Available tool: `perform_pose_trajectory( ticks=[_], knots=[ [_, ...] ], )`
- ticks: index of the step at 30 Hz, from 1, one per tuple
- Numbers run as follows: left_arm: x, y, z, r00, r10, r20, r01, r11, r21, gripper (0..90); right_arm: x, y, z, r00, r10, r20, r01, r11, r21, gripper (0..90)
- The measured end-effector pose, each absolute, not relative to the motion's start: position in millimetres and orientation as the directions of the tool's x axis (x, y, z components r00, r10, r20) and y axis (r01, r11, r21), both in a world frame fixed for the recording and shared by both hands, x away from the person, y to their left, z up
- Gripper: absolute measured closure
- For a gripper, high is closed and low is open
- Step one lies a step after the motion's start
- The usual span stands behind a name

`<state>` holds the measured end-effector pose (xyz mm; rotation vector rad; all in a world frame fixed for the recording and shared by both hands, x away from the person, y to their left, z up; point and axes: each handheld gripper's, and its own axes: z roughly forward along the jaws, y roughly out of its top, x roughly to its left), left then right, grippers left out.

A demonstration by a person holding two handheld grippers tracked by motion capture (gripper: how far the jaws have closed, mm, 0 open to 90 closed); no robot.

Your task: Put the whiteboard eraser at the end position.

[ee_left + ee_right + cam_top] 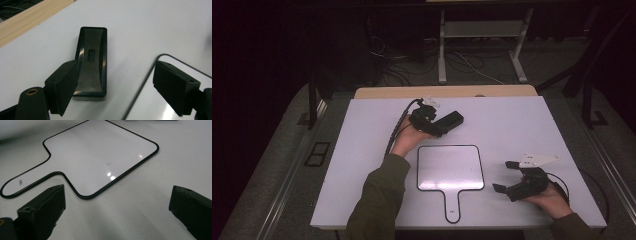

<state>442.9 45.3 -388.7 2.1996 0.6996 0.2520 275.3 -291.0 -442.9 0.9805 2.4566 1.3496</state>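
Lying flat above centre frame, the eraser (451,120) rests free between the open left gripper (435,121); the open right gripper (507,176) waits beside the whiteboard paddle (451,168).

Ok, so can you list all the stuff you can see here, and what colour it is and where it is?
eraser: 1, black, lying flat on the table's far side, between the left claw's jaws but not squeezed
paddle whiteboard: 1, white with a black rim and a handle pointing toward the person, flat in the table's middle
table: 1, white top with a wooden strip along the far edge
metal frame legs: grey, on the dark floor behind the table
left claw: 1, black, open, at the eraser
right claw: 1, black, open, empty, right of the whiteboard
sleeves: 2, olive green, bottom edge
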Motion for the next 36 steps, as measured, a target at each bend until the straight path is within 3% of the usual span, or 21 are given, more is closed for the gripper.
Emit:
perform_pose_trajectory(
  ticks=[36],
  knots=[
    [332.6, 120.3, -403.9, 0.811, 0.584, -0.042, 0.358, -0.438, 0.825, 3.6, 271.0, -291.9, -441.5, -0.758, 0.637, 0.143, 0.467, 0.377, 0.8, 0.0]
  ],
)
